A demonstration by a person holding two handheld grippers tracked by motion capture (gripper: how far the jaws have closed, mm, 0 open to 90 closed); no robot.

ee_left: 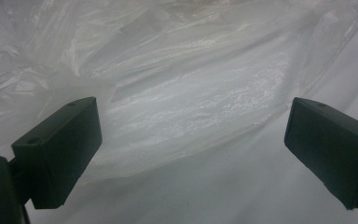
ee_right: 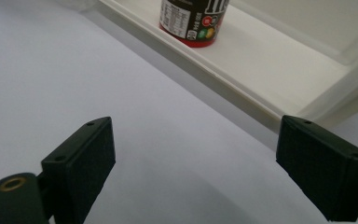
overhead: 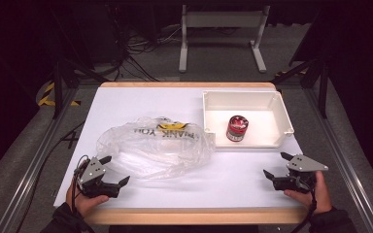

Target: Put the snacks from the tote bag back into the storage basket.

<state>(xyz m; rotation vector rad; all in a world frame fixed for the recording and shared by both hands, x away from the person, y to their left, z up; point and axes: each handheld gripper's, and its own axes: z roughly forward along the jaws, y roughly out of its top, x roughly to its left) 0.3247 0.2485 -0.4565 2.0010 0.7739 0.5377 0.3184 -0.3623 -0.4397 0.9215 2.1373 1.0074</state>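
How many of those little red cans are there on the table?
1. The red can stands upright inside the white bin at the table's far right. The crumpled plastic bag looks empty, though its folds could hide something.

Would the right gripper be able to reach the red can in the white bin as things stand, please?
Probably yes: the right gripper is open, nothing lies between it and the white bin, and the red can stands alone inside. It must clear the bin's near wall.
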